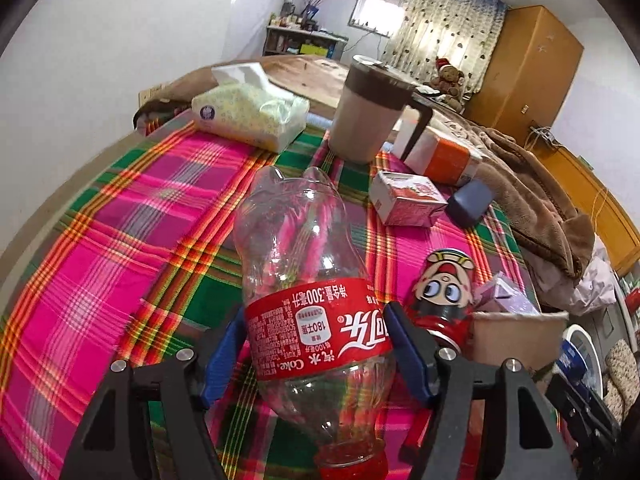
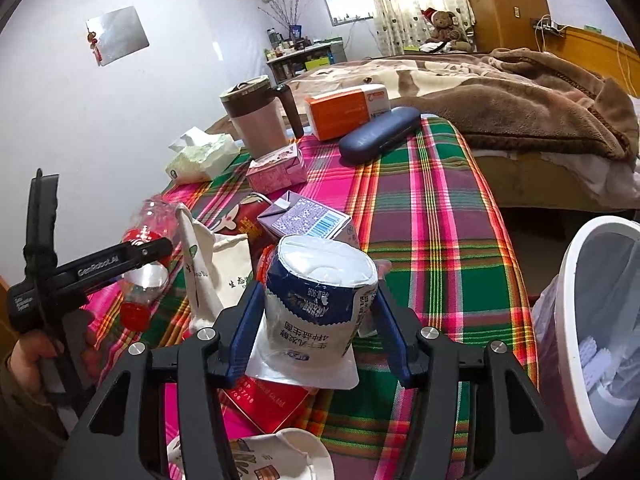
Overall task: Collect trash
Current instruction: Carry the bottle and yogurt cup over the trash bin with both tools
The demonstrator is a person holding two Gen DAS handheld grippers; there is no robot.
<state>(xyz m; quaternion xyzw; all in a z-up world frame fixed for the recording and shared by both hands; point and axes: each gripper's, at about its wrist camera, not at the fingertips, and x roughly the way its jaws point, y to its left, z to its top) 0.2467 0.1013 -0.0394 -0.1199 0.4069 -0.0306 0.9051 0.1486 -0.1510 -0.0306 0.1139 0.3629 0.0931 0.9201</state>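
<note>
Both picks done imo: left tool (image 1: pixel 316 344) pinching the empty coke bottle (image 1: pixel 308 280), right tool (image 2: pixel 316 320) pinching a yogurt cup (image 2: pixel 320 292). Next: swing both to the bin (image 2: pixel 592 320) right of the surface (image 2: pixel 440 220) w/o crushing.

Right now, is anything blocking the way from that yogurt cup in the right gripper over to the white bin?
Nothing visible does. The right gripper holds the yogurt cup above the plaid tablecloth; the white bin stands open past the table's right edge, with only bare cloth between.
</note>
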